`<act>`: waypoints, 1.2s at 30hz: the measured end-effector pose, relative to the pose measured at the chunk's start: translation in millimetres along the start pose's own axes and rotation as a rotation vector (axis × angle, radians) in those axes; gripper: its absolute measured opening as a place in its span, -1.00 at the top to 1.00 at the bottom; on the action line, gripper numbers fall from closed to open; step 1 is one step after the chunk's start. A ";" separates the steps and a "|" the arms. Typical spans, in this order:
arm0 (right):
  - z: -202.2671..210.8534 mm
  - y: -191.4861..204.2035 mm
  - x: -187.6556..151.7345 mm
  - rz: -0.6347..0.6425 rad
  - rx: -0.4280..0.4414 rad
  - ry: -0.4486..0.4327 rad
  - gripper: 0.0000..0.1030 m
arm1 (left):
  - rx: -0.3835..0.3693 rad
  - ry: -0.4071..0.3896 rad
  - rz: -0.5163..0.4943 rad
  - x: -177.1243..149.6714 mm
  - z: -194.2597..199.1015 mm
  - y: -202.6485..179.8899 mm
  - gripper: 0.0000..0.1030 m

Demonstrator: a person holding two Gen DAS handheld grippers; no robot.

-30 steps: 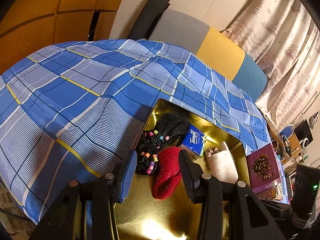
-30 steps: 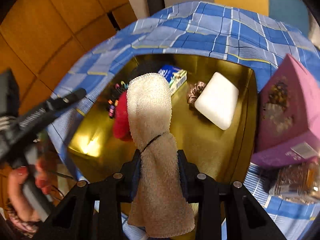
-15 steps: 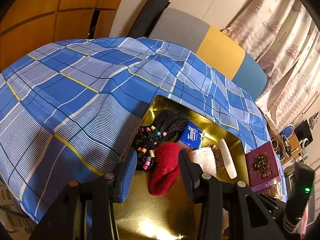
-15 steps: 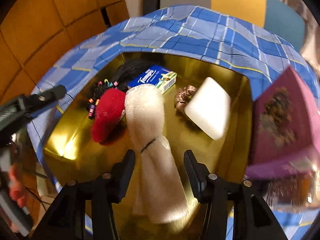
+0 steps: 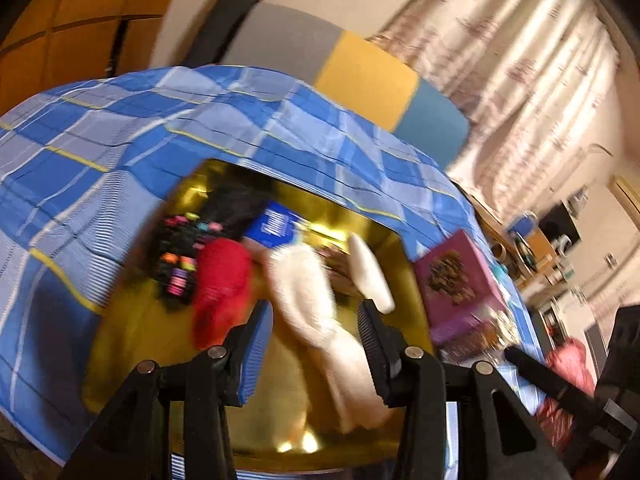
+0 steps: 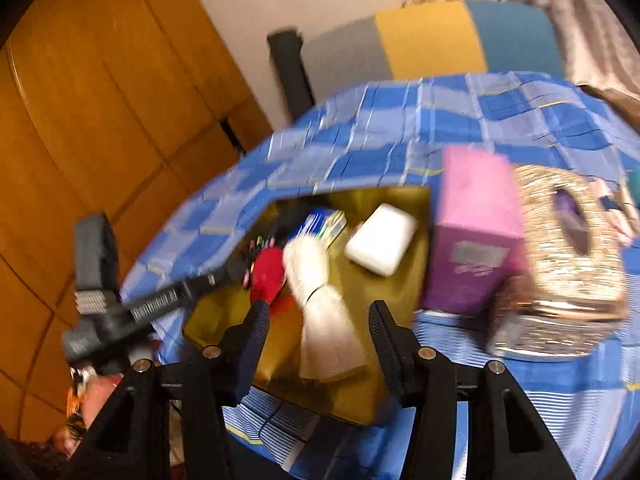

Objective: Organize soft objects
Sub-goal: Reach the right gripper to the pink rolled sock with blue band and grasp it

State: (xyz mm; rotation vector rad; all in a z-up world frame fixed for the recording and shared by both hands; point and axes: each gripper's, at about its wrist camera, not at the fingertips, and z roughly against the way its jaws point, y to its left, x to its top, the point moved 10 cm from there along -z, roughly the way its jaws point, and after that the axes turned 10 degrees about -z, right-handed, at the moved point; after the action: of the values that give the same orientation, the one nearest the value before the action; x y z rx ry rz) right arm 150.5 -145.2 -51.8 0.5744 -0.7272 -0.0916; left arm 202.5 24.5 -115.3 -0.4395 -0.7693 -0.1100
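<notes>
A gold tray (image 5: 132, 332) (image 6: 352, 392) lies on the blue plaid cloth. In it lie a cream towel tied with a black band (image 5: 316, 312) (image 6: 324, 320), a red knit piece (image 5: 220, 280) (image 6: 268, 272), a black braided hairpiece with coloured beads (image 5: 180, 256), a blue tissue pack (image 5: 274, 224) (image 6: 324, 220) and a white pad (image 5: 370, 272) (image 6: 380, 238). My left gripper (image 5: 314, 344) is open and empty above the tray's near side. My right gripper (image 6: 316, 348) is open and empty, raised over the towel's near end. Both views are blurred.
A purple box (image 5: 456, 280) (image 6: 476, 232) stands right of the tray, with a glittery gold box (image 6: 564, 260) beyond it. The plaid cloth (image 5: 100, 152) covers the table. A padded chair back (image 5: 360, 76) and curtains stand behind; wood panels are on the left.
My right gripper opened and let go of the cream towel, which now lies in the tray, then drew back and up. My left gripper swung to the right.
</notes>
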 end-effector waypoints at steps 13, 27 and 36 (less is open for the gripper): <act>104.5 -165.3 37.8 -0.294 -0.181 -0.260 -0.05 | -0.147 0.055 -0.099 -35.0 -8.2 -91.0 0.11; 60.9 -303.9 93.9 -0.335 -0.351 -0.136 -0.05 | -0.194 0.135 -0.183 -47.9 -19.0 -150.5 0.11; -20.3 -346.4 152.5 -0.243 -0.444 -0.045 -0.05 | -0.184 0.150 -0.174 -26.9 -22.0 -161.5 0.11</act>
State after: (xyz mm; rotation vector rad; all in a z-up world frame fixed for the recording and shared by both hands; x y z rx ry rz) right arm 318.1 -469.4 -154.3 0.2325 -0.6519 -0.4815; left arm 156.4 -132.5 -92.4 -0.5317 -0.6515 -0.3743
